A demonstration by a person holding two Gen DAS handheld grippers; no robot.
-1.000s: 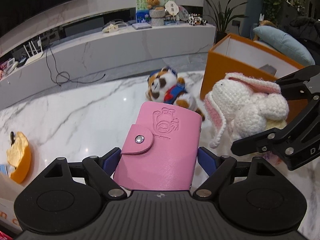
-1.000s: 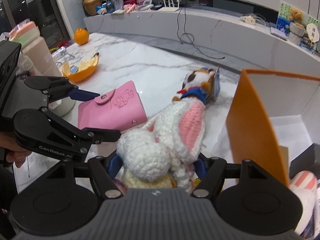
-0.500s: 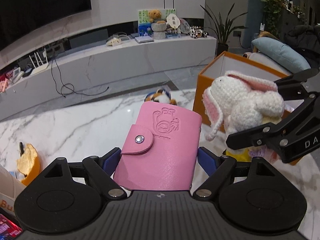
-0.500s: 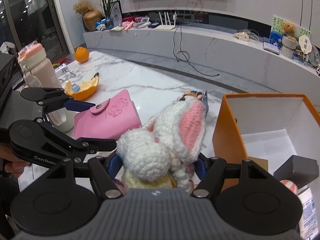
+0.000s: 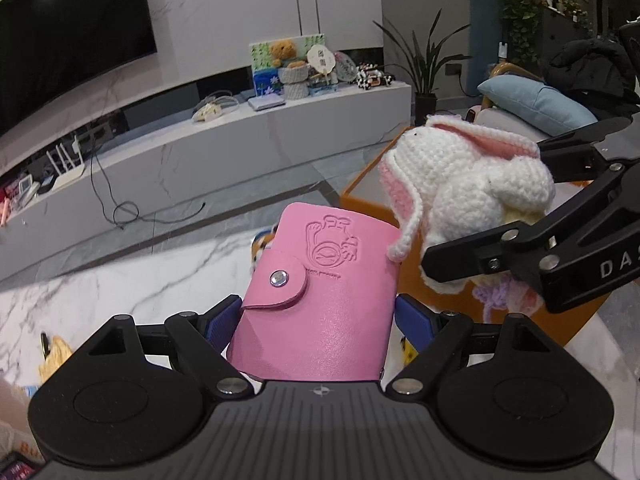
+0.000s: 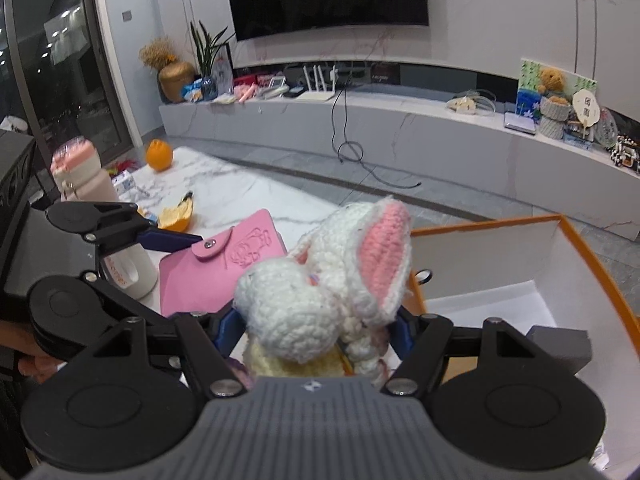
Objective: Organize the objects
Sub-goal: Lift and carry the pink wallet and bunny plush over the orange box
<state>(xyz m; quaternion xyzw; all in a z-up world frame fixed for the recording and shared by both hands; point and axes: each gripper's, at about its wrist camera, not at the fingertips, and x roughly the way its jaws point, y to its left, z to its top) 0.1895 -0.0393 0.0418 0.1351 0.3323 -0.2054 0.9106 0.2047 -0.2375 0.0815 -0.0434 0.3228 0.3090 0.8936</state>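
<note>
Above a marble worktop (image 6: 248,196), beside an open orange box (image 6: 576,248), a person carries two items at once: the left claw (image 5: 320,316) stands spread wide yet pinches a pink card wallet (image 5: 320,280) across its width, blue pads pressed to both edges, while the right claw (image 6: 316,328), about half closed, clamps a crocheted white rabbit (image 6: 332,280) by its soft body. Both items hang clear of the worktop, the rabbit at the box's near wall, the wallet just beside it. The risks appear twofold: the smooth wallet, gripped only near its lower end, could slide or pivot out if tilted further, and the rabbit's floppy ear could snag the box rim or brush the wallet, since the two claws travel close together toward one opening.
</note>
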